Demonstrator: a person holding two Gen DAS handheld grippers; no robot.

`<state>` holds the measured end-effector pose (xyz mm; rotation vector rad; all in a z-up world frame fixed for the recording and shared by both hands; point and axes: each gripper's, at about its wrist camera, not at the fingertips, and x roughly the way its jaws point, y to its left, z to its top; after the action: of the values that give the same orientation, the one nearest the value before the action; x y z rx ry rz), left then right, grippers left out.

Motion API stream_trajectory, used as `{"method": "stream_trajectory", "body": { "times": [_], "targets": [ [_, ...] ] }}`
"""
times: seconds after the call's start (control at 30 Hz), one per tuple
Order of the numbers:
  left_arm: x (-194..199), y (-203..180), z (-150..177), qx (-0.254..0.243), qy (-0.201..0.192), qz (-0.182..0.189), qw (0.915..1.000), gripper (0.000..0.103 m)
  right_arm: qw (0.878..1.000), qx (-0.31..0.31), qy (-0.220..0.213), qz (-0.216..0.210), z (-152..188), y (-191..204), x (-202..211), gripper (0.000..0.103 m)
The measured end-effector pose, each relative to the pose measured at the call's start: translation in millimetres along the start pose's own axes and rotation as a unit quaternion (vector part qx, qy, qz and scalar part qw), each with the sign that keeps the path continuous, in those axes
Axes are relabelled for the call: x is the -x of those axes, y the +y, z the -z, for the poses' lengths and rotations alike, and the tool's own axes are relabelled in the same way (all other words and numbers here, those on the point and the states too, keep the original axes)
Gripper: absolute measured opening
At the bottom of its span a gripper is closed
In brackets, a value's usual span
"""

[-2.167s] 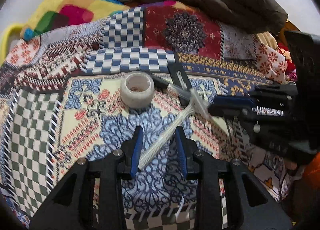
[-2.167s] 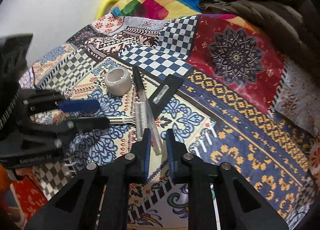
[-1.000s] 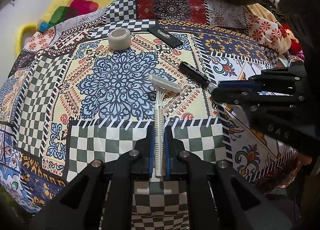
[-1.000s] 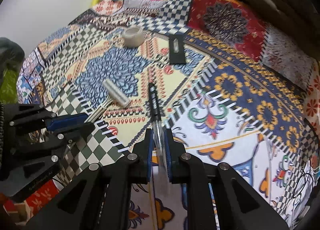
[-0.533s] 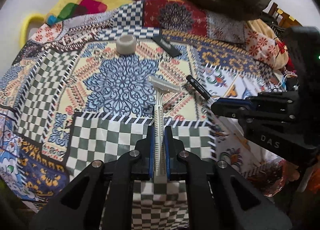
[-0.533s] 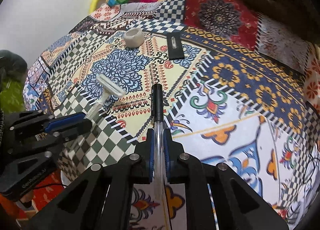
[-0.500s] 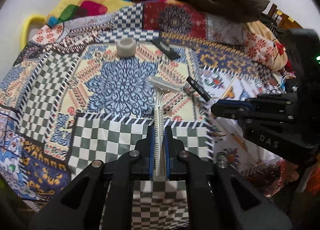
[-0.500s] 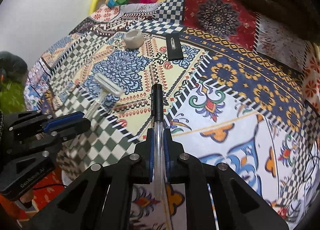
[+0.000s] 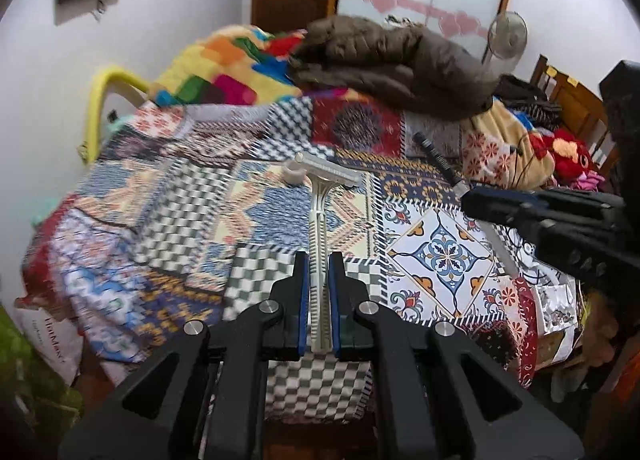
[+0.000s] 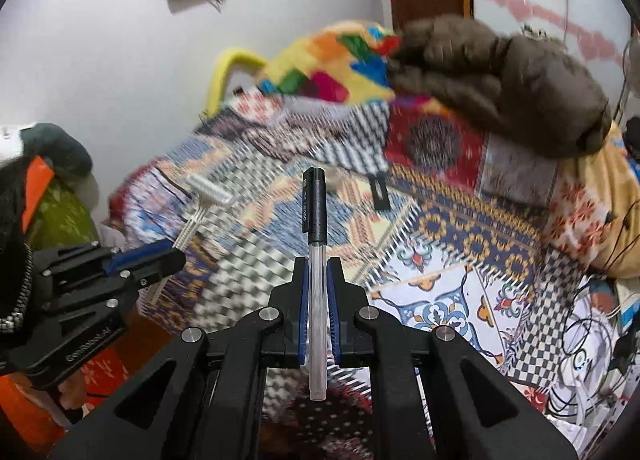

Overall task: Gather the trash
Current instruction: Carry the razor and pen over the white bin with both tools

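Patchwork bedspread (image 9: 132,220) fills both views, blurred. Left gripper (image 9: 318,292) is clamped on the razor (image 9: 320,220) handle, head toward 12 o'clock; right gripper (image 10: 317,292) pinches the pen (image 10: 315,260) mid-barrel, cap toward 12, both items apparently lifted clear for carrying to disposal.

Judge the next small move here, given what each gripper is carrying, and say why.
Probably carry both items away toward wherever the trash goes; no bin shows in either view. The left gripper is shut on the razor, the right gripper on the pen, both lifted above the patchwork bedspread, so no jaws are free.
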<state>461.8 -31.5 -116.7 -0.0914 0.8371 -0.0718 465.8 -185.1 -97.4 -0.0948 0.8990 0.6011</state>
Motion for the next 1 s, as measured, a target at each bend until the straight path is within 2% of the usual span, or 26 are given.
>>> {"method": "stream_trajectory", "body": {
  "times": [0.27,0.47,0.67,1.0],
  "targets": [
    [90.1,30.6,25.4,0.031,-0.044,-0.034,0.9980,0.008,0.998,0.035,-0.044,-0.013,3.4,60.4,55.9,0.008],
    [143.8,56.3,55.0,0.049,-0.063,-0.062,0.9949,0.008,0.996,0.061,-0.058,-0.031,14.8,101.5,74.1,0.008],
    [182.1,85.9,92.6,0.072,-0.069,-0.085,0.9914,0.008,0.994,0.078,-0.057,-0.054,30.6,145.7,74.7,0.008],
    [221.7,128.8,155.2,0.116,-0.066,-0.111,0.9848,0.008,0.989,0.106,-0.017,-0.097,61.5,215.6,52.2,0.008]
  ]
}}
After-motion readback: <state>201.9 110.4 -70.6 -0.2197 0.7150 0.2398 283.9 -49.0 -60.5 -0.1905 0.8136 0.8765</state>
